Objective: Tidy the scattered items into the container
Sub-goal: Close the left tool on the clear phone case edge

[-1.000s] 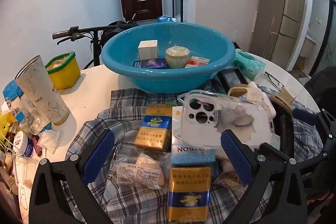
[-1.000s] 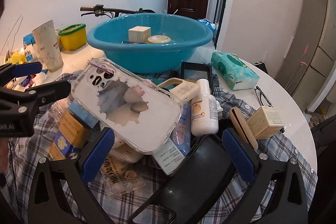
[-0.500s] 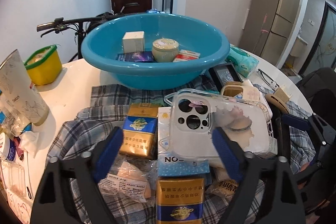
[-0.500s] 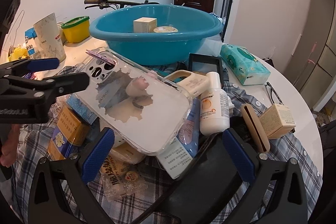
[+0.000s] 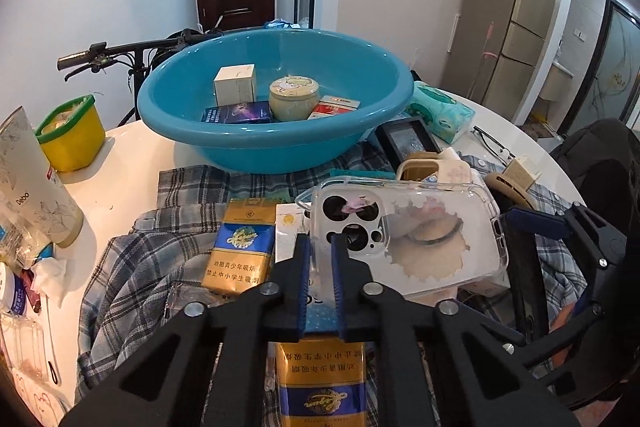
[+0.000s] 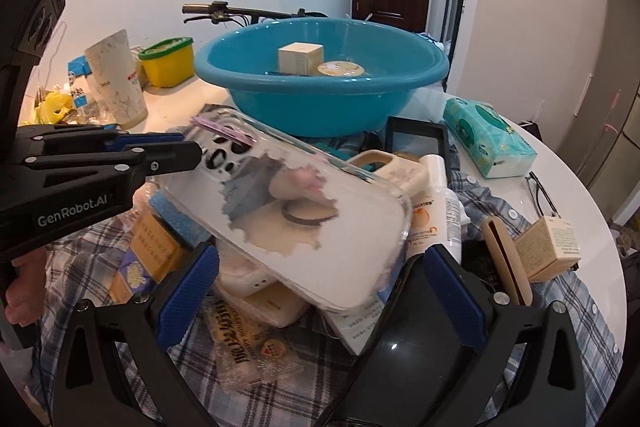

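A clear phone case point(image 5: 420, 239) lies tilted on top of a pile of items on a plaid shirt. My left gripper point(image 5: 320, 255) is shut on the case's camera-hole end, with its thin edge pinched between the blue pads. From the right wrist view the left gripper point(image 6: 192, 151) reaches in from the left to that same end of the case point(image 6: 304, 227). My right gripper point(image 6: 320, 291) stands open, low in front of the pile, with the case's lower end over the gap between its fingers. The blue basin point(image 5: 276, 143) behind holds a white box, a round tin and flat packs.
Gold-and-blue cigarette packs point(image 5: 240, 243) lie under the case, beside a lotion bottle point(image 6: 436, 211), a tissue pack point(image 6: 488, 139) and a small brown box point(image 6: 548, 247). A paper cup point(image 5: 32, 187) and a yellow tub point(image 5: 72, 135) stand at the left. A bicycle handlebar point(image 5: 100, 53) is behind the table.
The left jaws went from wide open to shut on the camera end of the clear case. The right gripper stayed open and barely moved.
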Tool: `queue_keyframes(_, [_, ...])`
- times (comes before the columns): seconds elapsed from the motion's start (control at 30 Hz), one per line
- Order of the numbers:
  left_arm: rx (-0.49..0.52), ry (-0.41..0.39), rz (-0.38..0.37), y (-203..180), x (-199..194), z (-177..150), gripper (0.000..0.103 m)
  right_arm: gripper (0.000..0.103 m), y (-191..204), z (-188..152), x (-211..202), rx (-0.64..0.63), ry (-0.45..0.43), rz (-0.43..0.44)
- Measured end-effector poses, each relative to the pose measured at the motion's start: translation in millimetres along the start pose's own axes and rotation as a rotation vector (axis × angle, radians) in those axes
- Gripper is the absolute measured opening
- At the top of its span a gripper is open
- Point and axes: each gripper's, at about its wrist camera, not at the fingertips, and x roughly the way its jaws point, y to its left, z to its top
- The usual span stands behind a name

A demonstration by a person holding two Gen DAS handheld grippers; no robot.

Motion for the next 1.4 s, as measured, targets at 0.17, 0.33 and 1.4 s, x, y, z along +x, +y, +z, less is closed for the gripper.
queue_keyframes(0.17, [0.017, 0.014, 0.028, -1.8, -3.6, -6.0, 0.008, 0.102, -0.8, -0.1, -2.9, 0.005, -0.005, 0.006])
queue_keyframes(0.33, [0.021, 0.031, 0.021, 1.1, -3.8, -9.3, 0.009, 0.102, -8.6, -0.8, -3.0, 0.029, -0.003, 0.013])
queue_keyframes(1.4, [0.013, -0.014, 0.044, 0.1, -37.6, -14.8, 0.033, 0.020, -20.7, 10.9, -34.8, 0.106, -0.141, 0.030])
